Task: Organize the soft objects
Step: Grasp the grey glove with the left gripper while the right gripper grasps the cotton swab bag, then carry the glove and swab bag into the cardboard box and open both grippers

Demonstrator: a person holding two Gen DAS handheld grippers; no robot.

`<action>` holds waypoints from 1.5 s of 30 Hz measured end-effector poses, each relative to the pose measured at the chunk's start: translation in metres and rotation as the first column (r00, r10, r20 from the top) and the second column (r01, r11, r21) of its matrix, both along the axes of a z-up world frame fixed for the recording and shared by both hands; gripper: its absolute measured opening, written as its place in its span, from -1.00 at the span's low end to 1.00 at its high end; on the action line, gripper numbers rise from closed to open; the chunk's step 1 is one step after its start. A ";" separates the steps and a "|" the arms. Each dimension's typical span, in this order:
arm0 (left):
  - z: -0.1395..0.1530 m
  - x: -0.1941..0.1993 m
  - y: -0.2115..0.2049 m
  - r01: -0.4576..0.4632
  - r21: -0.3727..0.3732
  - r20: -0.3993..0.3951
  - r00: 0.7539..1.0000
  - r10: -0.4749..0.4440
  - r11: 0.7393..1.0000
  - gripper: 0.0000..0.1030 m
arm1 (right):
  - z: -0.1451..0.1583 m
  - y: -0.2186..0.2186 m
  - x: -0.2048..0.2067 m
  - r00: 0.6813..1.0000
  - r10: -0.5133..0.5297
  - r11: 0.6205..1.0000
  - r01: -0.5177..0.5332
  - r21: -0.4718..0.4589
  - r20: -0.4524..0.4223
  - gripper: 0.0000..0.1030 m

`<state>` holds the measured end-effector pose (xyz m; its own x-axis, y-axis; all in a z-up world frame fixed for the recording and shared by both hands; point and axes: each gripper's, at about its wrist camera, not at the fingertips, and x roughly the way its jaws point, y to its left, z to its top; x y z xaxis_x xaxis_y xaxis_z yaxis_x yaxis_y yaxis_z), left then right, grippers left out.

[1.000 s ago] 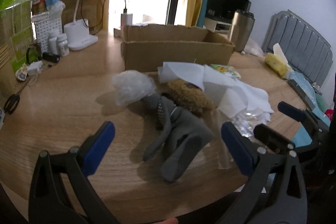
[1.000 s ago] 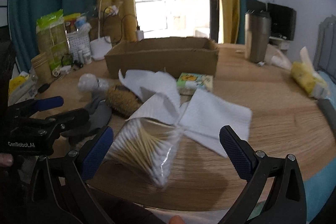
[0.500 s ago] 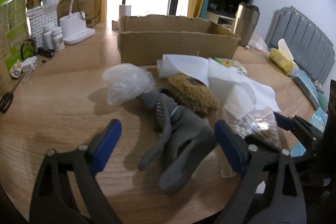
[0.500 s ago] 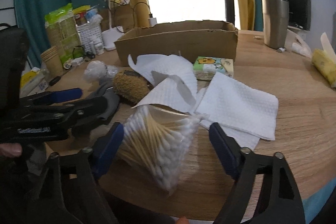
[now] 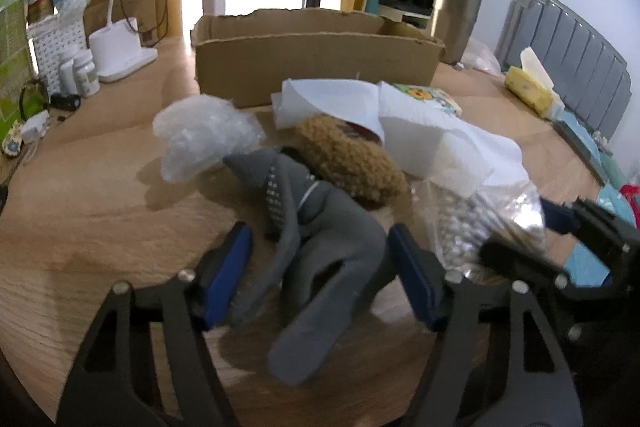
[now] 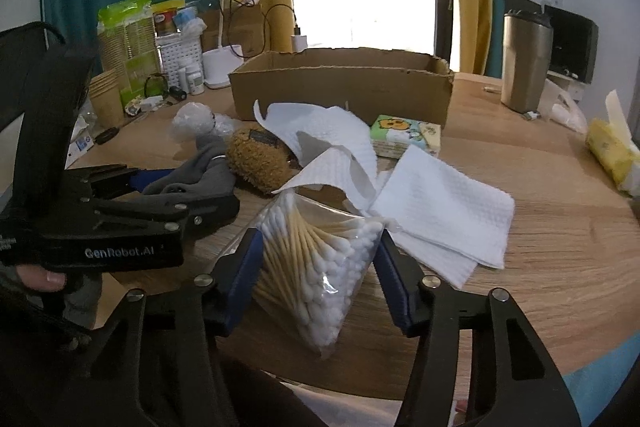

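Note:
A grey glove [image 5: 316, 251] lies on the round wooden table [image 5: 92, 211], between the open blue-padded fingers of my left gripper [image 5: 320, 279]; the pads stand on either side of it, a little apart. Behind it are a brown fuzzy item [image 5: 344, 155], a crumpled clear plastic bag [image 5: 200, 135] and white paper towels [image 5: 432, 143]. In the right wrist view my right gripper [image 6: 316, 275] straddles a clear bag of cotton swabs [image 6: 316, 259], its pads close to the bag's sides. The glove [image 6: 200, 171] and my left gripper [image 6: 188, 195] show at the left.
An open cardboard box [image 6: 340, 83] stands behind the pile. A tissue pack [image 6: 404, 135] lies by the towels [image 6: 440, 211]. A steel tumbler [image 6: 524, 63], a yellow packet [image 6: 612, 155], a desk lamp [image 6: 224, 55] and bottles and cups [image 6: 108, 95] ring the table.
Both grippers moved forward and narrowed. The left one now has the grey glove between its fingers; the right one has closed in around the cotton swab bag.

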<state>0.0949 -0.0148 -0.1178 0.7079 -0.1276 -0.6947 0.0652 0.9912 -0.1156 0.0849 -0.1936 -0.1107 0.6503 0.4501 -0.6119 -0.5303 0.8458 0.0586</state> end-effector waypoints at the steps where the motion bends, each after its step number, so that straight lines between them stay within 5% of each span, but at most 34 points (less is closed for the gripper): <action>1: 0.000 0.000 -0.001 0.003 0.010 0.004 1.000 -0.003 1.000 0.08 | 0.001 -0.002 0.000 1.000 -0.004 1.000 0.004 0.007 -0.005 0.06; 10: 0.002 -0.005 -0.003 0.056 -0.013 0.016 0.998 -0.055 0.998 -0.47 | 0.009 -0.006 -0.003 1.000 -0.007 0.999 0.007 0.042 -0.002 -0.15; 25: 0.054 -0.025 0.004 0.088 -0.077 0.150 0.986 -0.075 0.993 -0.48 | 0.055 -0.030 -0.002 0.989 -0.088 0.995 0.080 0.067 0.118 -0.17; 45: 0.103 0.010 0.019 0.041 -0.079 0.225 0.974 -0.022 0.996 -0.48 | 0.096 -0.045 0.049 0.972 -0.119 0.989 0.098 0.112 0.203 -0.17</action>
<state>0.1050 0.0044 -0.0153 0.8389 -0.2026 -0.5052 0.1298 0.9758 -0.1757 0.1334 -0.2382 -0.0145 0.8070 0.4224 -0.4127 -0.4454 0.8942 0.0443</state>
